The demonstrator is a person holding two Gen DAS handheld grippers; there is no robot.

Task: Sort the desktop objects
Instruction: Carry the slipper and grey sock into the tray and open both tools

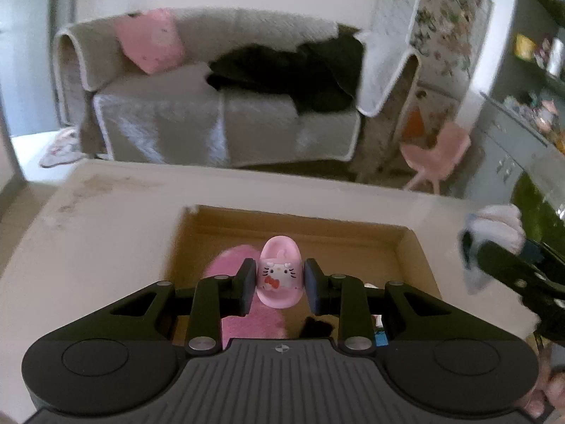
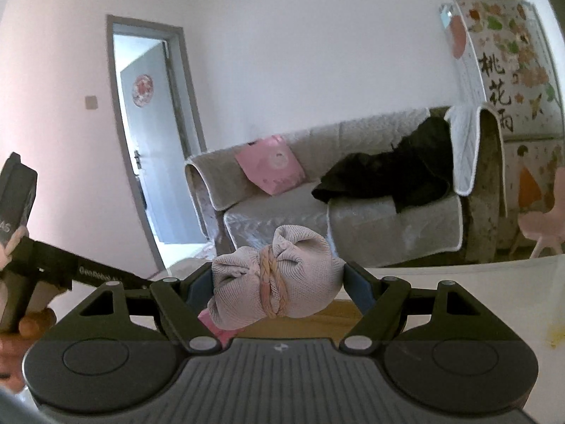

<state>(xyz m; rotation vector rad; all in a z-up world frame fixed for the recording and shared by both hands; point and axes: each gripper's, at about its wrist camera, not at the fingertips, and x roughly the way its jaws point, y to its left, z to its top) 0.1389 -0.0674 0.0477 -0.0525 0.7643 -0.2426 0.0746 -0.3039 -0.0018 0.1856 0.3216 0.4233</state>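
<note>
Left wrist view: the left gripper [image 1: 279, 284] held a small pink cat-face slipper [image 1: 280, 271] in narrow jaws above the open brown cardboard box [image 1: 411, 247]. Right wrist view: the right gripper [image 2: 279, 284] clamped a pale mesh fabric bundle [image 2: 272, 282] in wide jaws, above that box [image 2: 317, 321].

Grey covered sofa [image 2: 339, 190] against white wall [image 2: 300, 53]. Pink cushion [image 2: 270, 164] and black garment [image 2: 388, 173] on its seat. Open grey-framed doorway [image 2: 152, 134] left of sofa; flower-patterned cabinet [image 2: 508, 81] and pink chair [image 2: 543, 226] right of it.
</note>
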